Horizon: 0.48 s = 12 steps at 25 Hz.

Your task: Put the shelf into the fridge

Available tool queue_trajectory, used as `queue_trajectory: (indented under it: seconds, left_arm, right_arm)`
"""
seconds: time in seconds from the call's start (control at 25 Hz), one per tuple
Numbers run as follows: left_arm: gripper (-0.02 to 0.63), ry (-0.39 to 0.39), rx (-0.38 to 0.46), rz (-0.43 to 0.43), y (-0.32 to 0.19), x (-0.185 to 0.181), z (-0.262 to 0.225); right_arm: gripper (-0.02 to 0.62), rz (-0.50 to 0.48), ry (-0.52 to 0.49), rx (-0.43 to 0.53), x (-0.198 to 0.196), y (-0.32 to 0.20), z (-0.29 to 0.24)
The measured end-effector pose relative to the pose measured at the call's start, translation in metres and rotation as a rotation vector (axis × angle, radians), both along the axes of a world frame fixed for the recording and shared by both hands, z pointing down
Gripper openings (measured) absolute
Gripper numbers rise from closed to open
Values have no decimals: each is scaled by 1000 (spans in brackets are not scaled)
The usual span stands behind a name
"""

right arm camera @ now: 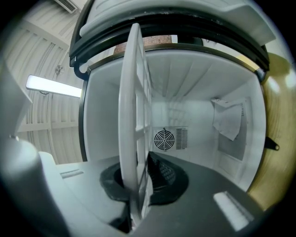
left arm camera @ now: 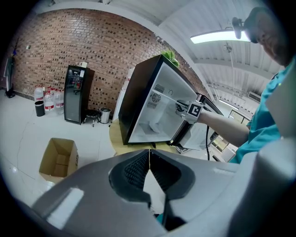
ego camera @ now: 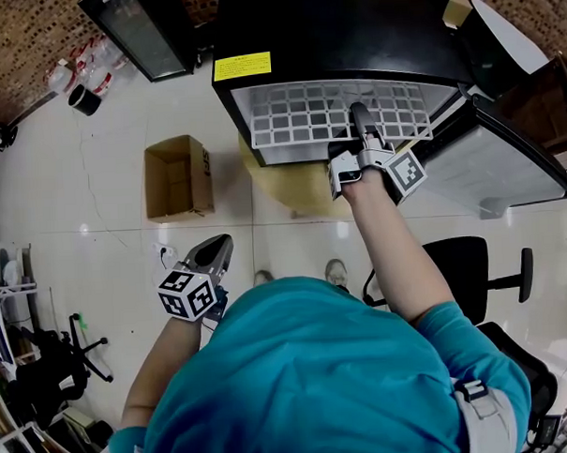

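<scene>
A white grid shelf sticks out of the open front of the black mini fridge. My right gripper is shut on the shelf's front edge. In the right gripper view the shelf runs edge-on between the jaws into the white fridge interior, where a fan grille shows on the back wall. My left gripper hangs low by the person's left side, shut and holding nothing. The fridge and the right gripper also appear in the left gripper view.
The fridge door stands open to the right. The fridge rests on a round wooden table. An open cardboard box lies on the floor at left. A black office chair is at right. A black dispenser and bottles stand by the brick wall.
</scene>
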State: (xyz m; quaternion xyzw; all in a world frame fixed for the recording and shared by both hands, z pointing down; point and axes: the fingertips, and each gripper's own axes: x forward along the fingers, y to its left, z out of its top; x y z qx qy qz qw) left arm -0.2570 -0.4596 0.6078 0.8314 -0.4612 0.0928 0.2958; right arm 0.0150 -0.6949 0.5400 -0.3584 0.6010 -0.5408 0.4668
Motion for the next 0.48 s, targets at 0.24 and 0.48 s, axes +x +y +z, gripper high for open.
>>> queue_trajectory:
  seconds: [0.24,0.48]
  left_arm:
    - [5,3,6,-8,-1,-3,-3]
    - [5,2,9,-17,-3,-7,-2]
  right_arm:
    - [26,7,10,-2,-2,-18,-4]
    - [26,16,-12,6,-5,-36,-6]
